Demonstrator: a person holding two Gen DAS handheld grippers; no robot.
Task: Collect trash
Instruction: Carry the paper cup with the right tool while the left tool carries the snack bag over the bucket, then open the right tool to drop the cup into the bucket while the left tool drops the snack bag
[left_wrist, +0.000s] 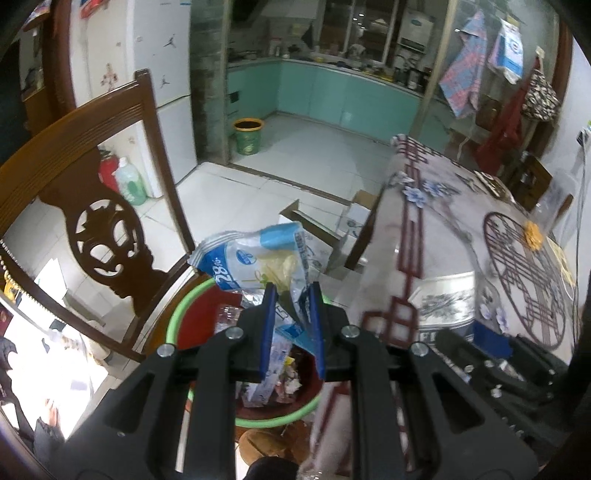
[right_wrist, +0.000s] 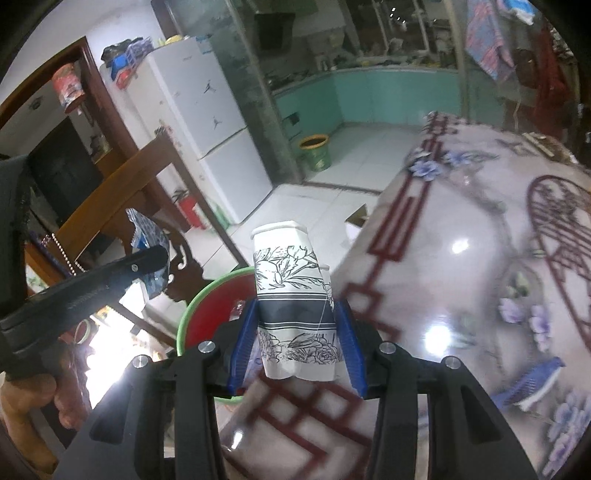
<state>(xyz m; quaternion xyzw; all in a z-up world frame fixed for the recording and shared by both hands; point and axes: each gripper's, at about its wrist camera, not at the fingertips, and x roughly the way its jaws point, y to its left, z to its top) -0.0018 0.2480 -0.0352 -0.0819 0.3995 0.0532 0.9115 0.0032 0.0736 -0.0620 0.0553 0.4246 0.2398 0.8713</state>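
Observation:
My left gripper (left_wrist: 291, 291) is shut on a crumpled blue-and-white plastic wrapper (left_wrist: 255, 258) and holds it above a red bin with a green rim (left_wrist: 177, 314) that has several pieces of trash in it. My right gripper (right_wrist: 295, 306) is shut on a crushed white paper cup with black flower print (right_wrist: 291, 291), held above the table edge beside the same bin (right_wrist: 207, 314). The left gripper with the wrapper (right_wrist: 147, 236) shows at the left of the right wrist view. The right gripper (left_wrist: 491, 350) shows at the lower right of the left wrist view.
A table with a flowered cloth under glass (left_wrist: 461, 229) is on the right. A carved wooden chair (left_wrist: 99, 206) stands left of the bin. A cardboard box (left_wrist: 332, 221) lies on the tiled floor. A green bucket (left_wrist: 248, 136) stands by the kitchen doorway.

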